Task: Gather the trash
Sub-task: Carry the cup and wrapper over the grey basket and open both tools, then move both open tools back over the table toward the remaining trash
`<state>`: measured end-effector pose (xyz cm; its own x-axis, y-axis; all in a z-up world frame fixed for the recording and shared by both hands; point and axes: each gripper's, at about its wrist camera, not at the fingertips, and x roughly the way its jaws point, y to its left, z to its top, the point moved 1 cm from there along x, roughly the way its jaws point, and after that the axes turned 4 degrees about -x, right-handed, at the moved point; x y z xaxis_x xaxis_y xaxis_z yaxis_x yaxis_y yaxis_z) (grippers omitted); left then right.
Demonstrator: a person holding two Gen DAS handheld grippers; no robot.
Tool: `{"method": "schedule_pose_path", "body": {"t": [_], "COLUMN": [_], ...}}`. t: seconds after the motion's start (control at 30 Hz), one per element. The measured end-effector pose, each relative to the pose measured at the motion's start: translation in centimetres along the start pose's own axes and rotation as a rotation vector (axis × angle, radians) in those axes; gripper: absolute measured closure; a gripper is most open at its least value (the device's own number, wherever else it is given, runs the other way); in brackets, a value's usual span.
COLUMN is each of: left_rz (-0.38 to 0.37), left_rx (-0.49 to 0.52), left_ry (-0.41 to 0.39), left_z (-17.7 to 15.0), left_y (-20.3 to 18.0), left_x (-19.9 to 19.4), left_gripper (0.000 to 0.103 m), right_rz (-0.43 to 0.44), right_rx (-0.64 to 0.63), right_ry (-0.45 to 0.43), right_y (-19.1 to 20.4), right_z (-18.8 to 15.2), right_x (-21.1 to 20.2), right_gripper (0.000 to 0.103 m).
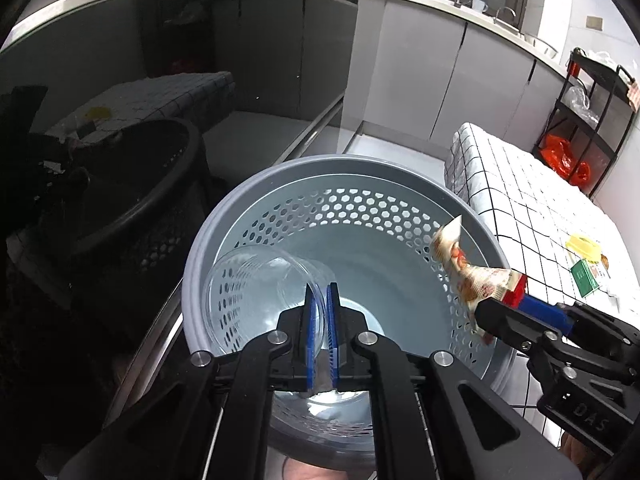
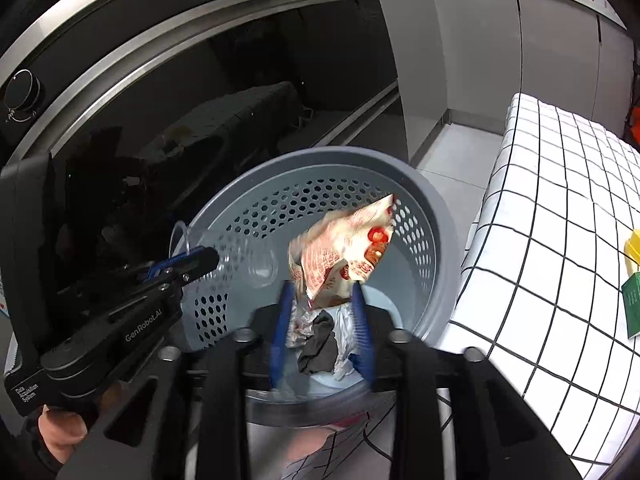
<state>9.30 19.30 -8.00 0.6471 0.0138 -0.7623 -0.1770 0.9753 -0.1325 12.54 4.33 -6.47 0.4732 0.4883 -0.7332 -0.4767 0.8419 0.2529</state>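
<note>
Wrapper (image 2: 344,256), light, crinkly, apparently slipping between parted right gripper (image 2: 322,292) pads; left gripper (image 1: 321,292) pinches thin, crushable clear cup (image 1: 256,280) rim over bin (image 1: 224,216).

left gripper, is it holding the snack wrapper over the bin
No, the left gripper pinches the clear plastic cup by its rim over the grey bin.

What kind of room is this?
Most likely a home kitchen: a counter with a sink tap, grey base cabinets, and an oven's glass door behind the grey bin.
</note>
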Motion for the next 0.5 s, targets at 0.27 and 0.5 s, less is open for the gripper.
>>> {"method": "schedule_pose_path", "body": {"t": [0.27,0.5], "left_rz": [0.024,0.02], "left_rx": [-0.01,-0.004], "left_ry": [-0.038,-0.034], "left_z": [-0.1,-0.3], "left_y": [0.4,0.0], "left_x": [-1.3,-1.9], "left_gripper": [0.054,0.053], "right_rz": [-0.015,-0.013], "right_rx": [0.001,0.023], "right_ry": [-0.011,-0.005], "right_y": [-0.3,-1.0], "right_z": [-0.3,-1.3], "right_x": [-0.6,-1.2], "right_gripper": [0.064,0.064]}}
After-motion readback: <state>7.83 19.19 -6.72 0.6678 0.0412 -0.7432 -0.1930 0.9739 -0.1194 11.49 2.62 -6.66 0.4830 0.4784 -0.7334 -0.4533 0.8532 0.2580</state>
